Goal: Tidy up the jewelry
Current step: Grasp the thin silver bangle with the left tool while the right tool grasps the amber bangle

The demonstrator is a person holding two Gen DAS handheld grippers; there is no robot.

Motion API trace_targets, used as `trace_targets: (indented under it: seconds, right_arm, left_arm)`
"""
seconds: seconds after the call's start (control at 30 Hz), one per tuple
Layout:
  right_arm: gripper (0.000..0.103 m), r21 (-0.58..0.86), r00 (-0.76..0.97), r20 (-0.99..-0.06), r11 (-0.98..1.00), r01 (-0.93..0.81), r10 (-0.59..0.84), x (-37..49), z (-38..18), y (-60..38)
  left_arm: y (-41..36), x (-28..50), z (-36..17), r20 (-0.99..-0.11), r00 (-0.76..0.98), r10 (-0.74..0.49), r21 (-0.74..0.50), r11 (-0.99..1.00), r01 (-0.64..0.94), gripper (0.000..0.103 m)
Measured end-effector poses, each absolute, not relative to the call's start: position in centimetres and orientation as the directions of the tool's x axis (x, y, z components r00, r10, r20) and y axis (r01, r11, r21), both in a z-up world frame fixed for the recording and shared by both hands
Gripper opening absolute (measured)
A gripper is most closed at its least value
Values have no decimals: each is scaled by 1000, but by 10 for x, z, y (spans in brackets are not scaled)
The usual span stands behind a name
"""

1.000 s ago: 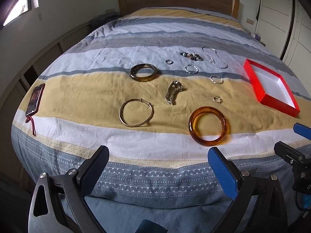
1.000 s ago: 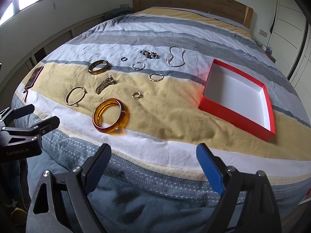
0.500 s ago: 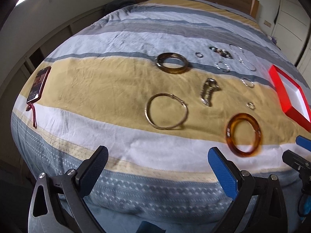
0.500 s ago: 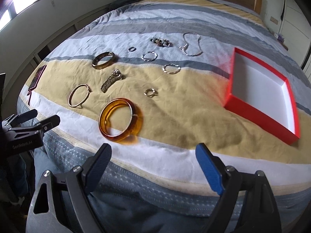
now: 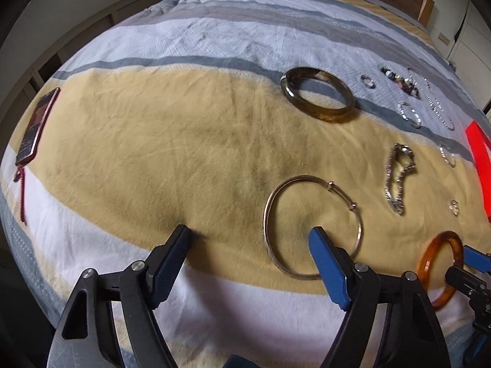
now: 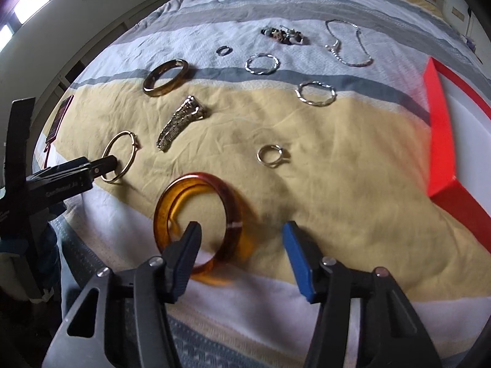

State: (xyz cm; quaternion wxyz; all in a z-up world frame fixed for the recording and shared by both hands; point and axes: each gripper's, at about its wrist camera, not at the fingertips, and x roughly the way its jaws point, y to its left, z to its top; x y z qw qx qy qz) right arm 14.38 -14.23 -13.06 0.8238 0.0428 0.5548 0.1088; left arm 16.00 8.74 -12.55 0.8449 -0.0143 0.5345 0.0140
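Observation:
Jewelry lies spread on a striped bedspread. My left gripper [image 5: 250,234] is open; its right finger sits inside the thin gold hoop bangle [image 5: 311,225], which also shows in the right wrist view [image 6: 119,156]. My right gripper [image 6: 241,231] is open; its left finger sits inside the amber bangle [image 6: 199,224], with the bangle's right side between the fingers. The amber bangle also shows at the right edge of the left wrist view [image 5: 442,271]. An open red box [image 6: 442,128] with a white inside lies at the right.
A dark brown bangle [image 5: 317,93], a silver watch-style bracelet [image 6: 181,122], two twisted silver rings [image 6: 262,63], a small ring [image 6: 270,155], a beaded bracelet [image 6: 282,35] and a silver chain [image 6: 348,43] lie farther back. A phone [image 5: 36,125] lies at the bed's left edge.
Both grippers have moved forward and down toward the bed. The left one has come to the gold hoop, the right one to the amber bangle. Both stay open.

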Motion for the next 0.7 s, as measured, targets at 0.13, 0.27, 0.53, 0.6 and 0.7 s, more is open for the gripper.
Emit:
trace_targets:
  seconds: [0.13,0.27,0.53,0.6,0.7]
  right_arm:
    - [45,185,353,-908,972,-145,225,149,-137,-142]
    - [35,168,351,-912,974,-153,212,152,-142,-142]
    - [10,125,373,-909,975,-183,187,150,-136,-141]
    - [9,125,380,-905,974,-190,191,149,-133,-141]
    - [9,115,396,-898,972,-203,189,146,-126,-141]
  left_arm:
    - [90,165,-138,-910,414,2,-17,999,-42,81]
    - [92,168,-143,-919,393,-7,-26,999,-42,86]
    - [89,168,-136,-911,412,10,-4,999,-34,68]
    - [85,168,-133,-908,420,13,2,1000,-27,52]
    - [81,166,-130,-903,429,16,5,1000,-27,32]
